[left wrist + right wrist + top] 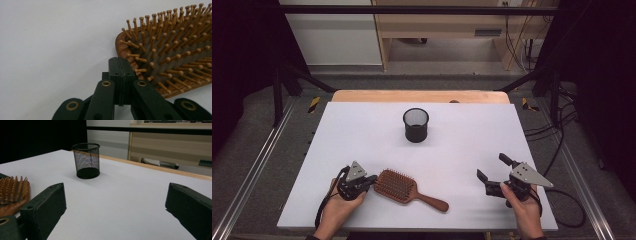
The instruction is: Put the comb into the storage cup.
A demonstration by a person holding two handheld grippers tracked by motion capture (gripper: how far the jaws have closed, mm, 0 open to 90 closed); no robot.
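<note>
Nearest us, our left gripper (119,75) sits pressed closed against the hairbrush (404,187) rim, perhaps nudging it, while our right gripper (496,170) waits open-jawed facing the mesh cup (416,125).

Even overhead light, soft shadows, dark surroundings; close jaws slightly blurred.

White tabletop (362,130) over a wooden board, whose bare edge shows along the far side. Black mesh cup (416,125) stands upright near the far middle. Wooden hairbrush (404,188) lies near the front edge, left of centre, bristles up, handle pointing right. Cup and brush are well apart.
</note>
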